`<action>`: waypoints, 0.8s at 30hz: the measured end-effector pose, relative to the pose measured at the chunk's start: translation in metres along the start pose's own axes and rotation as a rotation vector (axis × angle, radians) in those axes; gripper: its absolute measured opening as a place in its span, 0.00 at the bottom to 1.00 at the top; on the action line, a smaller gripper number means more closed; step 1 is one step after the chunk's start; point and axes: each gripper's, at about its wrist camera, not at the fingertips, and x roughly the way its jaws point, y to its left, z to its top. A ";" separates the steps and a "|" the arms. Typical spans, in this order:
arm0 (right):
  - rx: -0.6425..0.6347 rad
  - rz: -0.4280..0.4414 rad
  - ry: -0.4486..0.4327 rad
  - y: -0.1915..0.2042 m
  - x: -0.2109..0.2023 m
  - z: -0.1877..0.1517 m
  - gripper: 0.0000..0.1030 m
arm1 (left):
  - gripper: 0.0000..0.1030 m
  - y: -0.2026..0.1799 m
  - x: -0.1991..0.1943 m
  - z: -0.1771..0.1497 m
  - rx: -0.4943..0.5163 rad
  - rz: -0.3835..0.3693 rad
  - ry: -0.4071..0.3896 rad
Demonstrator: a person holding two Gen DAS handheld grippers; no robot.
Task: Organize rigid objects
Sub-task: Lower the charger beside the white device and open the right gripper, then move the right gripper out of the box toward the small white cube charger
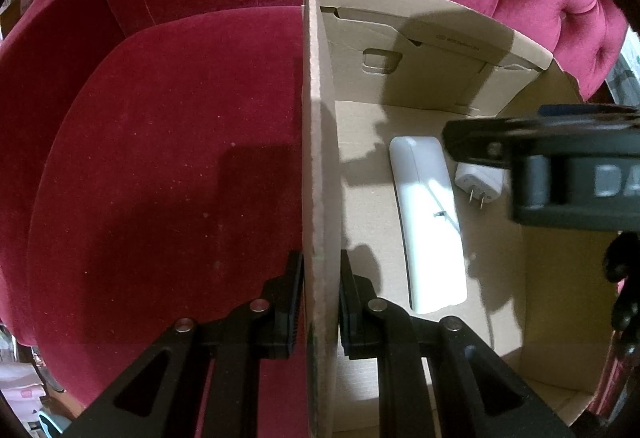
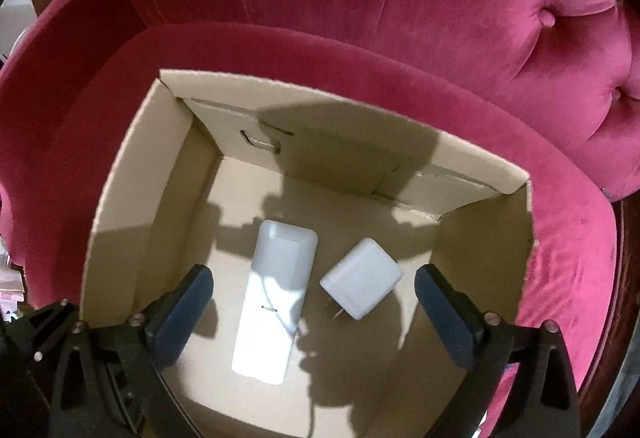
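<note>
Right wrist view: right claw spread wide, empty, above open brown cardboard box. 2 white items inside: long flat block, plug adapter. Left claw clenched on box wall. Remaining items probably out of view.

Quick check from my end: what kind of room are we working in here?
Most likely a home living room. The cardboard box sits on the seat of a button-tufted red velvet armchair, and inside it lie household items: a long white device and a white plug adapter. Little else of the room shows.
</note>
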 end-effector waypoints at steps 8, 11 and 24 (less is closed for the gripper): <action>0.009 0.003 -0.040 -0.001 -0.031 -0.008 1.00 | 0.16 0.000 0.000 0.000 0.002 0.001 0.000; 0.022 0.006 -0.051 -0.010 -0.037 -0.008 1.00 | 0.16 0.000 0.000 0.000 0.002 0.001 -0.001; 0.094 -0.059 -0.087 -0.067 -0.075 -0.031 1.00 | 0.16 0.000 0.001 -0.001 0.001 0.001 0.000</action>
